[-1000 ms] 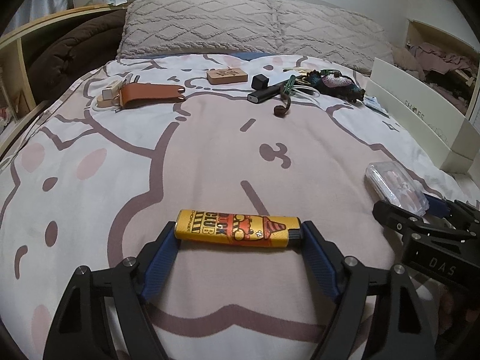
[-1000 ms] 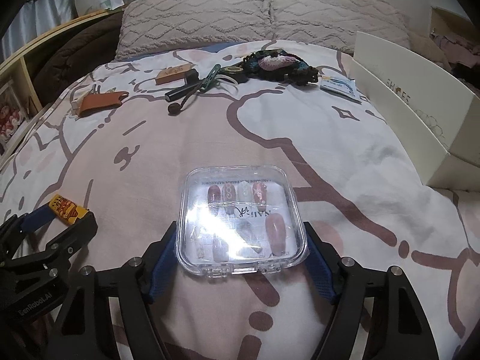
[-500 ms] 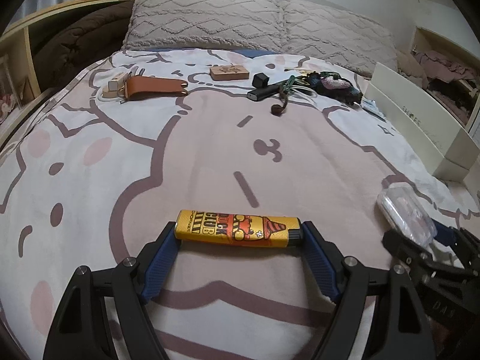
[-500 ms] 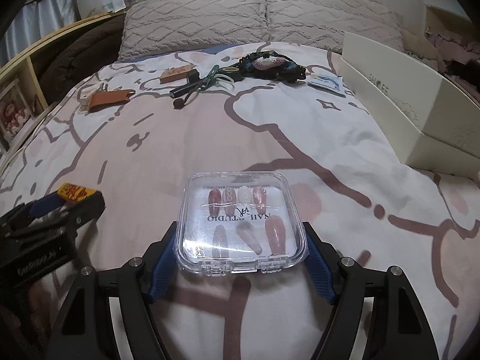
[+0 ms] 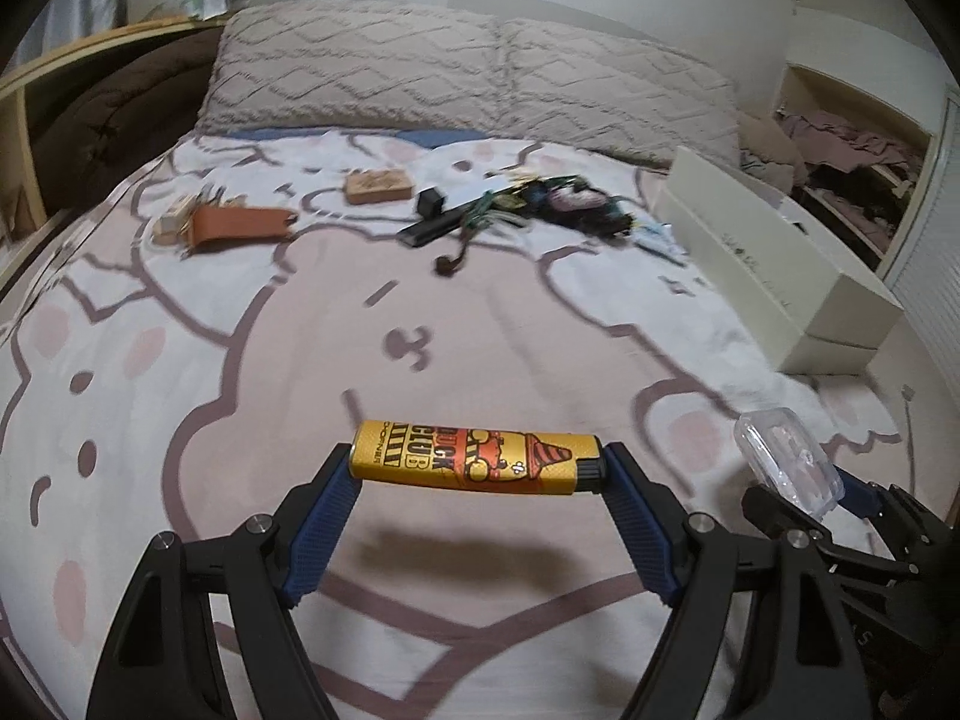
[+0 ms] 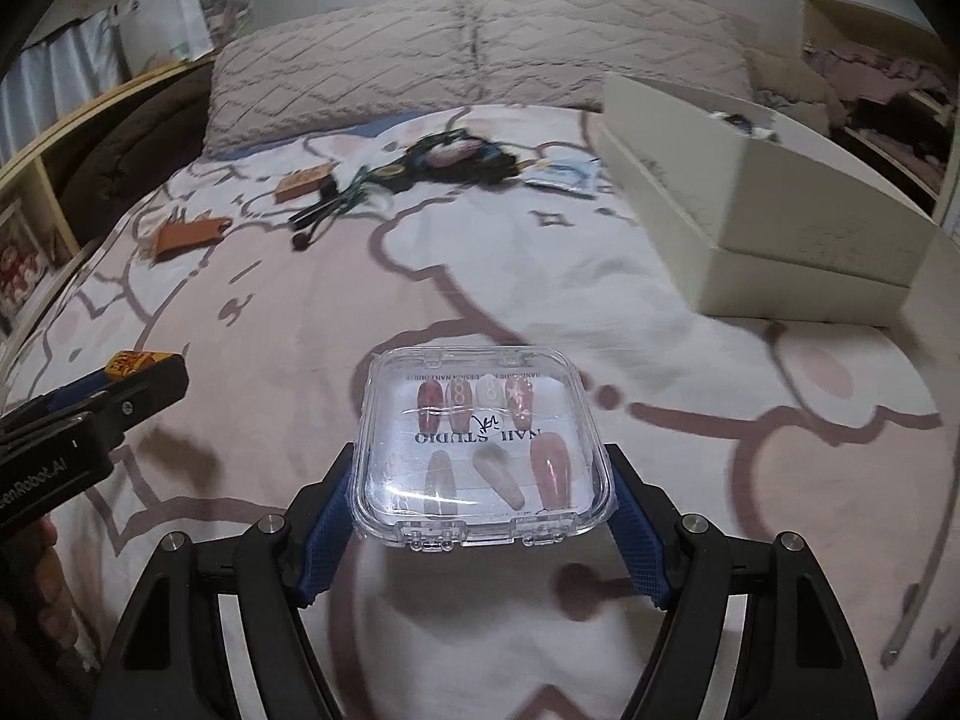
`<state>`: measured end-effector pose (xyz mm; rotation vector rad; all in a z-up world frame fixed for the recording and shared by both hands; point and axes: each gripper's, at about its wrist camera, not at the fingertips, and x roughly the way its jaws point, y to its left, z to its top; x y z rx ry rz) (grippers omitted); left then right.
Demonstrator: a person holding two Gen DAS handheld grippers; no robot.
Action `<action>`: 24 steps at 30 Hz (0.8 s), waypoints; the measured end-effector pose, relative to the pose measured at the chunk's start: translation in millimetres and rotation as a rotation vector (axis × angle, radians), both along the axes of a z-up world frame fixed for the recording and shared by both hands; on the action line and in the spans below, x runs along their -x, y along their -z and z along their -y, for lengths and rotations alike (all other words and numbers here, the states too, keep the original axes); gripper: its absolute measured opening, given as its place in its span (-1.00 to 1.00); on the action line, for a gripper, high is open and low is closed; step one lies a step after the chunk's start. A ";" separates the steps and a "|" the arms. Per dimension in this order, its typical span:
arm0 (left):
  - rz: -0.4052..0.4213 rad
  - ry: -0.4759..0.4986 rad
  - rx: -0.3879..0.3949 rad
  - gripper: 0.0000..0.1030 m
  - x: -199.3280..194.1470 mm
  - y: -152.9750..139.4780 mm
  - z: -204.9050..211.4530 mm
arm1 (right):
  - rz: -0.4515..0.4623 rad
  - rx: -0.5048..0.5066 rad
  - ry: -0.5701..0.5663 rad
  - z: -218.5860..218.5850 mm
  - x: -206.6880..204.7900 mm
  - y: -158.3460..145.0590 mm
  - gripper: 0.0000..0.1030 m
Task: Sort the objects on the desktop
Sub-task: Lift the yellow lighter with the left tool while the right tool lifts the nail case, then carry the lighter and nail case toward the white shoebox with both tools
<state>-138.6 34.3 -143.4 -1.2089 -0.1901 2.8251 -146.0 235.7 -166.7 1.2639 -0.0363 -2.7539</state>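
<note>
Left claw (image 5: 477, 468) pinches a yellow lighter (image 5: 476, 463) end to end, held crosswise w/ its black cap at the right pad; it's lifted clear of the bed (image 5: 240, 360), shadow on the blanket below. Right claw (image 6: 480, 480) pinches a clear plastic nail box (image 6: 482, 450) by its two sides, lid up, fake nails and a "NAIL STUDIO" card visible inside; also off the bed, over the foot end. In the left wrist view the nail box shows at lower right, tilted in the other claw. In the right wrist view the lighter's tip pokes out of the left claw at the left edge.

Rest of the stuff lies near the head end of the bed, just below the two pillows (image 5: 468, 78): a brown leather key holder (image 5: 237, 223) toward the left edge, a small tan block (image 5: 379, 186) near the middle, a black cube (image 5: 431, 202) and a black stick (image 5: 429, 228) just beside it, a green cord (image 5: 480, 216), and a dark tangled bundle (image 5: 570, 201) to the right. A small packet (image 6: 564, 177) lies btwn the bundle and the cream shoebox (image 6: 774, 222), which sits open along the bed's right edge.
</note>
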 end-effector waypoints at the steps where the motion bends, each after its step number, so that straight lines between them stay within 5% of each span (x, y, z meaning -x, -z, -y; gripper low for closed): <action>1: -0.004 0.007 -0.001 0.56 0.6 -2.7 -3.8 | -0.003 -0.001 0.008 -4.5 -1.0 -2.5 0.48; 24: -0.067 0.178 -0.027 0.56 13.7 -42.6 -116.0 | -0.078 -0.032 0.158 -96.7 -12.4 -47.2 0.48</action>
